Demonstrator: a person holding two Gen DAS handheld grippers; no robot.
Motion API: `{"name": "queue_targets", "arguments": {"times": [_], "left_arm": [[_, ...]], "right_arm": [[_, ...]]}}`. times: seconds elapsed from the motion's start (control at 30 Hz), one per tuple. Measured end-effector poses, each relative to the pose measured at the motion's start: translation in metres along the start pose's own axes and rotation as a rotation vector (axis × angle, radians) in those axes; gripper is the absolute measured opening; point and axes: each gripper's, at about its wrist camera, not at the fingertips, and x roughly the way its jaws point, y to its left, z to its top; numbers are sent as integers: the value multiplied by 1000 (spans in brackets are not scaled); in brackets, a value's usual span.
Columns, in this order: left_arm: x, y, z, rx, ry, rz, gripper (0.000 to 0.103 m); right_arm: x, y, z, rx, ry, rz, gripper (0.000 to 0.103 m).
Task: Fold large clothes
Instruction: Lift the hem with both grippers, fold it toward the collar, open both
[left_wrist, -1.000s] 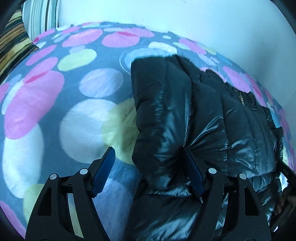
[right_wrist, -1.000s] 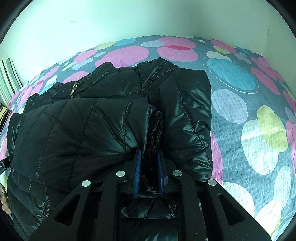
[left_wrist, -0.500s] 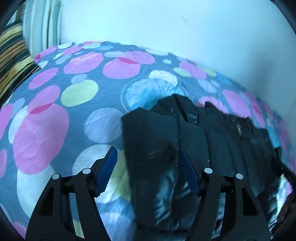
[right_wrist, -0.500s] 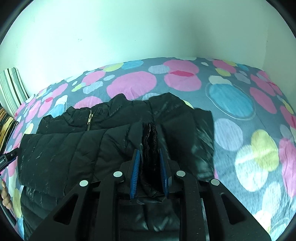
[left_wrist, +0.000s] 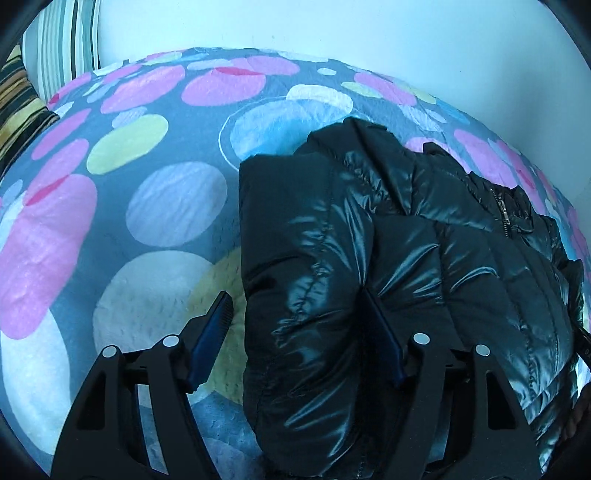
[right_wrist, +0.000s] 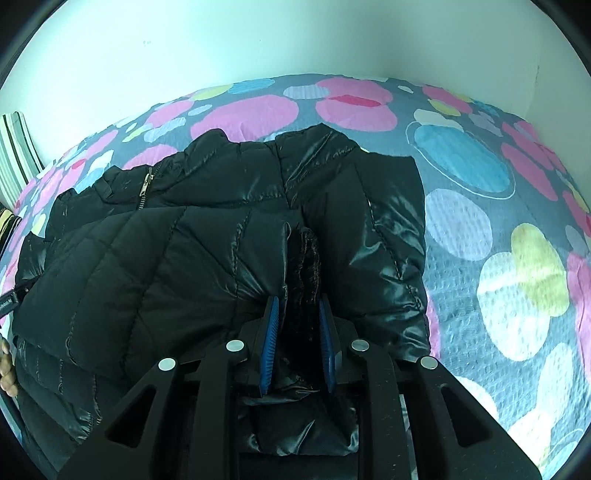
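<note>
The glossy black quilted puffer jacket (left_wrist: 388, 258) lies on the grey bedspread printed with pink, blue, white and yellow-green circles (left_wrist: 155, 206), zipper side up.

Left gripper (left_wrist: 299, 332): jaws stand wide apart and have just been opening a little. A thick fold of the jacket's side fills the space between them. The right-hand blue pad sits against the fabric; the left-hand blue pad (left_wrist: 212, 334) hangs clear of it over bare bedspread, so nothing is clamped. Ahead of this gripper and slightly to the right, the jacket's collar rises. Far left of it, against the white wall (left_wrist: 332, 29), stand a green-and-white striped cushion (left_wrist: 64, 40) and a yellow-and-black striped cushion (left_wrist: 18, 107).

Right gripper (right_wrist: 299, 332): jaws close together, pinching a narrow bunched ridge of the jacket, dark inner edge upward. Both blue pads press on it. Left and ahead of it lies the metal zipper (right_wrist: 146, 186); to its right, open bedspread. At the far-left edge of the right wrist view, fingertips of a hand (right_wrist: 7, 367) show beside the jacket's hem.
</note>
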Motion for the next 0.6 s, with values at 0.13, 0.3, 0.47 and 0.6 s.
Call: {"name": "queue_targets", "arguments": {"times": [0.13, 0.3, 0.47, 0.6], "left_arm": [[-18, 4, 2, -13, -29, -10, 71], [-60, 14, -18, -14, -70, -10, 76], [-108, 33, -68, -29, -81, -51, 80], [-134, 44, -113, -33, -53, -98, 80]], "right_arm": [[-4, -2, 2, 9, -15, 13, 22], [-35, -4, -8, -18, -62, 18, 48], [-78, -20, -40, -25, -97, 12, 55], [-108, -44, -76, 6, -80, 36, 55]]}}
